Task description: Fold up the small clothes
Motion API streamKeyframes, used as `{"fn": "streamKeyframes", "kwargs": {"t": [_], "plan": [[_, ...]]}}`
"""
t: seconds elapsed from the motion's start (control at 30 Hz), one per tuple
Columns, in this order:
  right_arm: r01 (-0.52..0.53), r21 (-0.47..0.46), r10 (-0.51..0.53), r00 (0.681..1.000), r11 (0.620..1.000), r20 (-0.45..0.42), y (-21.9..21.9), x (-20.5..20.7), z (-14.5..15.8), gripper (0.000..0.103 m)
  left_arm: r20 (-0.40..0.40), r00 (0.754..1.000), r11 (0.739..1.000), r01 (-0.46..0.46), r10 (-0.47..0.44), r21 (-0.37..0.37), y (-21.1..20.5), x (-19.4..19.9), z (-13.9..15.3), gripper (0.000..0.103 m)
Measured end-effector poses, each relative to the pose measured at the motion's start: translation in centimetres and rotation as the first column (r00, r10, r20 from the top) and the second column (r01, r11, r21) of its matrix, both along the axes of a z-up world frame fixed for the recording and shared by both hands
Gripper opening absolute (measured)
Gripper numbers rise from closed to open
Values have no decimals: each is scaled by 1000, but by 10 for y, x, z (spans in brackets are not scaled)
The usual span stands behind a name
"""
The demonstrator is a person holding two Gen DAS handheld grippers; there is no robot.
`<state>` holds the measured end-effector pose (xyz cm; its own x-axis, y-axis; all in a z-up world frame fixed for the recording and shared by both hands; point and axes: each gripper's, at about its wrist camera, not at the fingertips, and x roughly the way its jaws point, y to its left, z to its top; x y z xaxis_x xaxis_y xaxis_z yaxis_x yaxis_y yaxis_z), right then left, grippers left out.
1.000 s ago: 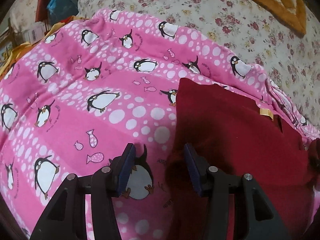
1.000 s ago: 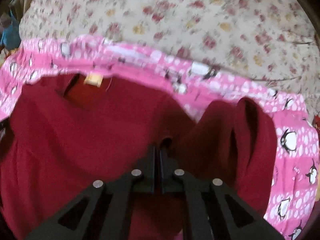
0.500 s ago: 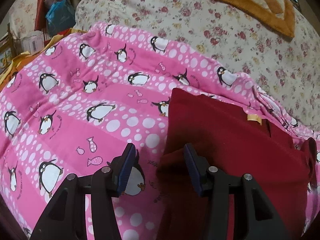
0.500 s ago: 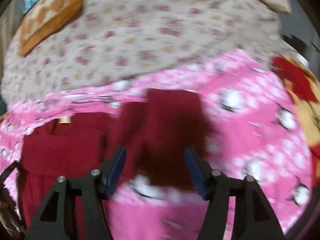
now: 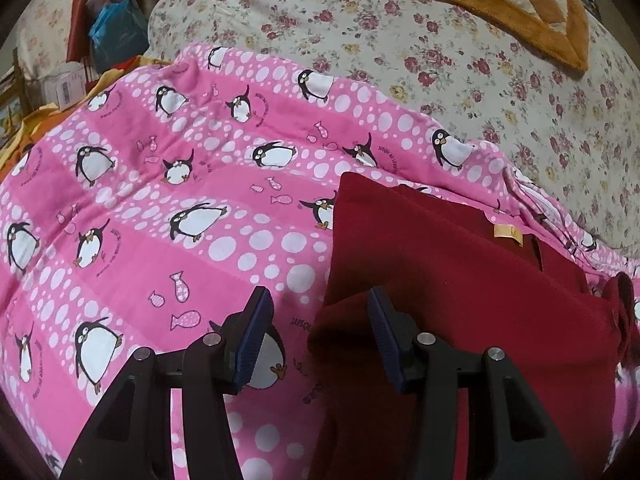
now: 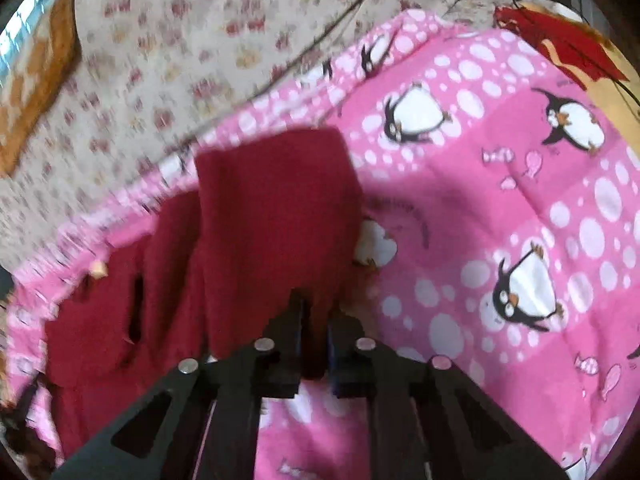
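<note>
A dark red garment (image 5: 452, 280) with a small tan neck label (image 5: 507, 234) lies on a pink penguin blanket (image 5: 168, 216). My left gripper (image 5: 320, 332) is open above the blanket, its right finger over the garment's left edge, holding nothing. In the right wrist view my right gripper (image 6: 314, 336) is shut on a red sleeve (image 6: 276, 216) of the same garment (image 6: 100, 332). The sleeve stretches away from the fingers over the blanket (image 6: 500, 208). That view is blurred.
A floral bedspread (image 5: 460, 60) lies beyond the pink blanket, with an orange quilted cushion (image 5: 500, 0) at the back. A blue bag (image 5: 116, 32) and boxes stand at the far left. A red and yellow cloth (image 6: 560, 40) lies at the far right.
My right gripper opened after its earlier hold, swung right and has shut on the sleeve. My left gripper stayed open and drew back a little from the garment.
</note>
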<state>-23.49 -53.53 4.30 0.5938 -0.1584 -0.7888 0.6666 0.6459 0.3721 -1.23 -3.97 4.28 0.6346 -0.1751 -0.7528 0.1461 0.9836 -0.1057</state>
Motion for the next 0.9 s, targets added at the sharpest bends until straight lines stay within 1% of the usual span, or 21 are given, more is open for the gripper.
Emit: {"fn": "streamKeyframes", "kwargs": {"t": [0.03,0.1,0.13,0.2,0.23,0.27,0.33,0.37,0.43,0.47,0.53,0.6,0.63,0.67,0.7,0.73,0.83,0.9], "plan": [[13,-21,-13,999,1000,30,-3,-5,13,6,0,1000,1000,-4,4,-6,1,0,1,30],[26,-60,-18,993,998,121,-11,-18,54,6,7,1000,1000,-10,11,-18,5,-1,5,30],[26,-82,-11,985,996,173,-13,-24,80,6,14,1000,1000,-13,13,-23,6,-1,7,30],[-4,-115,33,968,993,249,-16,-27,122,6,24,999,999,-22,22,-29,9,-1,10,30],[-33,-129,68,959,991,275,-15,-25,141,5,26,999,999,-28,29,-36,11,-1,11,30],[-88,-153,132,943,984,307,-11,-19,167,5,25,999,998,-33,34,-45,14,-1,12,30],[-172,-176,223,916,969,334,-1,-11,200,5,26,999,997,-44,45,-58,18,-1,14,30],[-239,-180,290,891,954,349,9,-3,220,5,31,998,997,-48,50,-63,20,-1,16,30],[-323,-182,369,852,929,371,26,13,240,5,49,997,996,-59,62,-70,25,-2,21,30],[-390,-174,427,822,904,376,39,28,250,5,57,996,995,-63,68,-78,28,-2,24,30],[-470,-166,497,788,867,364,65,53,256,5,63,995,993,-68,74,-96,32,-2,27,30],[-557,-162,577,748,814,329,99,90,255,5,68,994,991,-74,82,-110,37,-2,30,30],[-589,-161,608,731,792,310,114,103,252,5,69,994,990,-79,87,-114,40,-2,31,30],[-632,-156,647,708,759,281,136,124,244,5,70,993,990,-82,90,-118,43,-1,32,30],[-657,-146,669,694,739,264,150,138,237,5,70,993,988,-87,96,-124,45,0,32,30],[-682,-129,690,681,720,246,164,151,228,5,68,993,988,-92,101,-128,47,1,33,30],[-762,-38,754,631,647,182,213,200,184,5,58,992,984,-100,110,-149,53,4,33,30],[-787,10,777,611,617,149,237,224,154,5,61,991,983,-106,116,-149,55,6,33,30]]}}
